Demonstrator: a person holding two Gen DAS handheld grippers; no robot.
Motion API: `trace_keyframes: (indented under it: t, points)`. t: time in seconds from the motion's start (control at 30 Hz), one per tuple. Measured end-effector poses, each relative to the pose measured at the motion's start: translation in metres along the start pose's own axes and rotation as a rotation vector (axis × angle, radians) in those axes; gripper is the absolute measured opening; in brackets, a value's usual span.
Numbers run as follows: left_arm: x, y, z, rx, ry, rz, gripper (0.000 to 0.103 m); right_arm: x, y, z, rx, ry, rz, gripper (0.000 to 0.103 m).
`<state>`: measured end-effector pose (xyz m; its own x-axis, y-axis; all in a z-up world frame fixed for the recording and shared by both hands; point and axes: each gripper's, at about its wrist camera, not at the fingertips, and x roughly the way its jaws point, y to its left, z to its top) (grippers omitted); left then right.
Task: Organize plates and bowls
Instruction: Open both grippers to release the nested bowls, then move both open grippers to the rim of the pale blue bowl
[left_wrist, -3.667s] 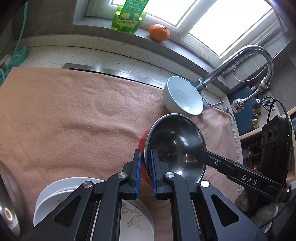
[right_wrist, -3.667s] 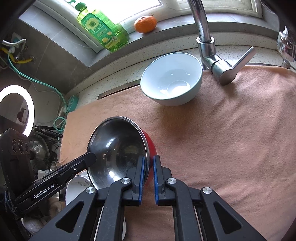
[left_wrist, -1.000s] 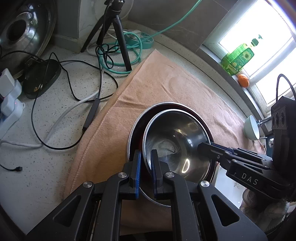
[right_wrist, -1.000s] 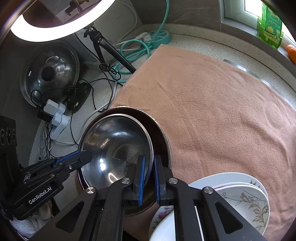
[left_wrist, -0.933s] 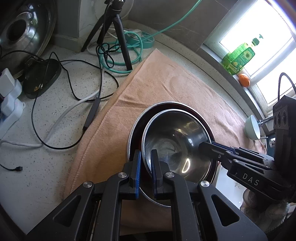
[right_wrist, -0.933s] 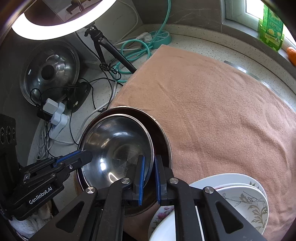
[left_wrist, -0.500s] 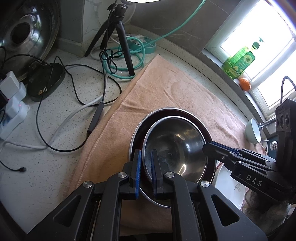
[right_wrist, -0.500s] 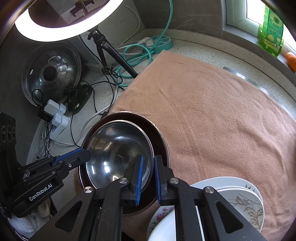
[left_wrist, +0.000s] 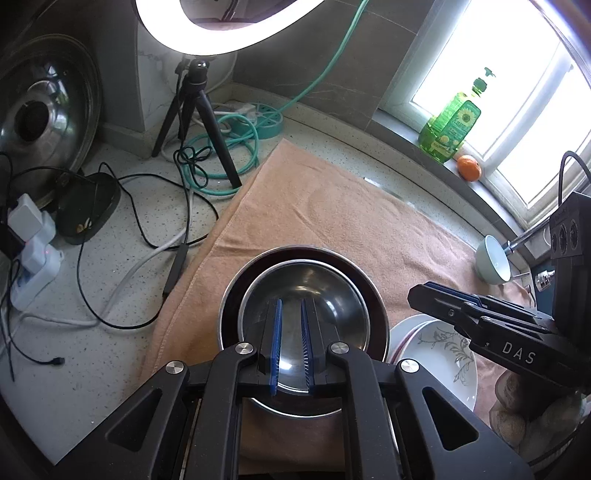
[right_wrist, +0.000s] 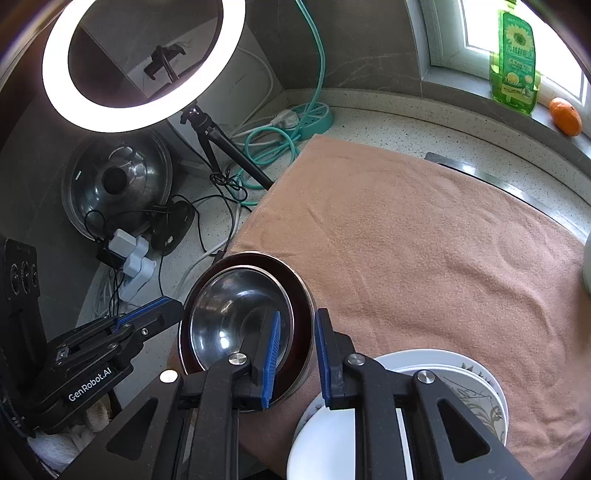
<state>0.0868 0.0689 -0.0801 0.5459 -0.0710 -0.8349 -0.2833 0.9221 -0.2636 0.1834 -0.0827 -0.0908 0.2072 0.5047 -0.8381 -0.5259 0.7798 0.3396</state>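
Observation:
A steel bowl (left_wrist: 325, 295) with a red outside sits nested inside a larger steel bowl (left_wrist: 373, 291) at the left end of the peach towel (left_wrist: 332, 206). My left gripper (left_wrist: 290, 301) hovers over the inner bowl, its blue pads close together with nothing between them. In the right wrist view its tip (right_wrist: 173, 306) is beside the bowls' left rim. My right gripper (right_wrist: 299, 314) is opening. The larger bowl's rim (right_wrist: 304, 295) lies below the gap, and the pads do not press on it. A stack of white floral plates (right_wrist: 461, 373) lies just right of the bowls. A pale bowl (left_wrist: 493, 260) stands by the faucet.
Left of the towel, the speckled counter holds a ring light on a tripod (left_wrist: 199, 110), tangled cables (left_wrist: 147, 229), power adapters (left_wrist: 29, 236) and a pot lid (left_wrist: 33, 114). A green soap bottle (left_wrist: 452, 129) and an orange (left_wrist: 469, 168) sit on the window sill.
Both grippers have lifted up off the inner bowl's rim, and it stays nested in the larger bowl. The right jaws have spread apart. The left pads keep their narrow gap.

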Motion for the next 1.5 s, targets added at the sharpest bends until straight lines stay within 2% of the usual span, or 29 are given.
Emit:
trace_keyframes:
  t: [0.43,0.93,1.23,1.5]
  points:
    - [0.001,-0.069,0.007,0.126,-0.023,-0.052,0.009,-0.051,-0.064,-0.008,0.109,-0.097,-0.065,0.023]
    - [0.025,-0.169,0.007,0.270,-0.008,-0.132,0.009,-0.111,-0.173,-0.030,0.274,-0.186,-0.163,0.027]
    - [0.055,-0.222,0.015,0.307,0.054,-0.213,0.009,-0.139,-0.238,-0.043,0.361,-0.233,-0.216,0.027]
    - [0.094,-0.266,0.029,0.293,0.134,-0.314,0.009,-0.154,-0.294,-0.052,0.451,-0.274,-0.276,0.027]
